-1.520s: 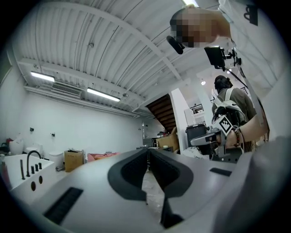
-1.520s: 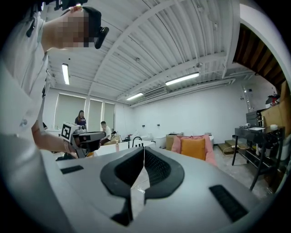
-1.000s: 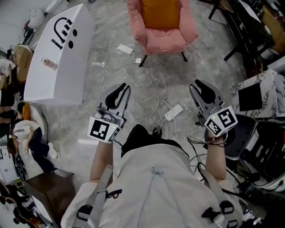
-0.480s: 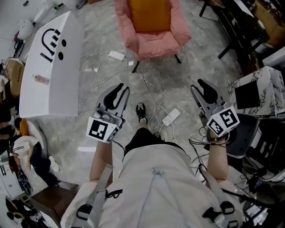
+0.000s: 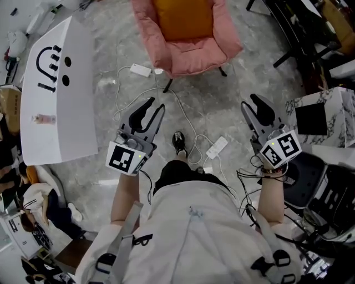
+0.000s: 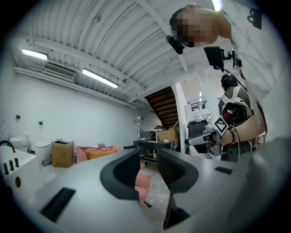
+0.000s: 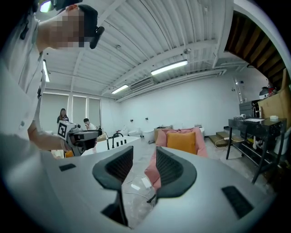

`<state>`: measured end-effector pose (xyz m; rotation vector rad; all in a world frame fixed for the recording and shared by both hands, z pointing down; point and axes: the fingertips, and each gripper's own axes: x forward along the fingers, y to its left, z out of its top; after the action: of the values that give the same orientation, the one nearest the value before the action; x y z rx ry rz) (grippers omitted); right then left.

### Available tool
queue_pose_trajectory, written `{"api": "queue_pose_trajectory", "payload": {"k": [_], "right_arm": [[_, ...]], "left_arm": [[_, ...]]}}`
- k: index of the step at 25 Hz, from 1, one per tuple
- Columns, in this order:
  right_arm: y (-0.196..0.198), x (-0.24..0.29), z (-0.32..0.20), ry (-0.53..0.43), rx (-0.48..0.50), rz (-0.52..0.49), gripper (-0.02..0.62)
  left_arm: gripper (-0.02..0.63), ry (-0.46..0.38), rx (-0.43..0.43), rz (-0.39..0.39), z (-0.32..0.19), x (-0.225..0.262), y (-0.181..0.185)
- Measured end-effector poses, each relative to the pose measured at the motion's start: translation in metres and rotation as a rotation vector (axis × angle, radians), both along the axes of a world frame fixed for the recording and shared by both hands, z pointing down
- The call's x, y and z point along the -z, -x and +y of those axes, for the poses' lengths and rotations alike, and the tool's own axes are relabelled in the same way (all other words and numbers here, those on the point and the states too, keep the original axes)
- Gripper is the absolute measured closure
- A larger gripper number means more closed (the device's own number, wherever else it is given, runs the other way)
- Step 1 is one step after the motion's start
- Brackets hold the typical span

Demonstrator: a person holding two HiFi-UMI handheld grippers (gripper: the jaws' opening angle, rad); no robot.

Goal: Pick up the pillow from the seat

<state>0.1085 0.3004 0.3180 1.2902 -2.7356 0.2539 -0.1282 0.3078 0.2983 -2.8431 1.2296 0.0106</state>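
Your left gripper (image 5: 155,105) and right gripper (image 5: 249,101) are empty, jaws just opening slightly. An orange pillow (image 5: 183,15) lies on the pink armchair (image 5: 191,52) ahead, with a power strip (image 5: 217,146) on the floor between.

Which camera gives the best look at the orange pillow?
The right gripper view: the orange pillow stands front-on, almost whole, in the pink armchair. The head view crops its top; the left gripper view shows only a sliver.

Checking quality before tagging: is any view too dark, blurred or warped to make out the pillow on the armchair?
Head view: even light, sharp; pillow clear on the armchair, cropped by the top edge. Right gripper view: heavy fisheye, black corners, bright ceiling lights, yet pillow readable. Left gripper view: same fisheye; only a pink sliver of armchair shows, pillow hidden.
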Motion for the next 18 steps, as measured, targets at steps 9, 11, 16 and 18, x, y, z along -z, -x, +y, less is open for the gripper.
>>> {"api": "queue_pose_trajectory", "payload": {"k": [9,11,16,18], "right_arm": [[0.049,0.001,-0.093,0.029,-0.007,0.039,0.4],[0.056,0.004,-0.107,0.031,-0.013,0.038,0.396],[0.063,0.007,-0.14,0.022,-0.028,0.034,0.382],[0.061,0.008,-0.149,0.021,-0.038,0.026,0.374]], "left_arm": [[0.44,0.036,-0.056,0.039,-0.099,-0.004,0.036],[0.44,0.04,-0.066,0.043,-0.112,-0.002,0.042],[0.422,0.04,-0.082,0.038,-0.145,-0.001,0.048],[0.407,0.049,-0.089,0.036,-0.155,-0.002,0.048]]}}
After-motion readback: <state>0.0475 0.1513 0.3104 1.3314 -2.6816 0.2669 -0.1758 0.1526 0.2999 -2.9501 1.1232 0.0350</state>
